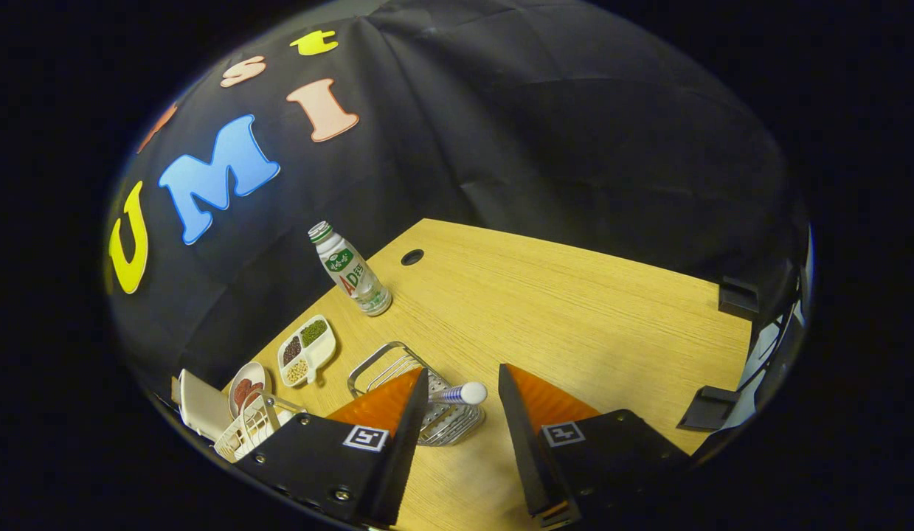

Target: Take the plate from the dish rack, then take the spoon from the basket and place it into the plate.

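Observation:
My gripper (464, 370) is open above the wooden table (575, 310), and nothing is held between its fingers. A metal wire basket (386, 363) sits just ahead of the left finger, which partly covers it. The spoon (465, 393) lies in the basket; its striped handle with a white rounded end pokes out into the gap between the fingers, close to the left one. Further left stands a white dish rack (251, 429), partly hidden by the gripper body. A cream plate (201, 404) stands on edge at the rack's far side.
A small round dish (246, 387) with reddish pieces and a divided tray (307, 350) of beans lie beyond the rack. A bottle (351, 271) stands near the table's back edge, beside a cable hole (412, 257). Black clamps (737, 297) grip the table's right edge.

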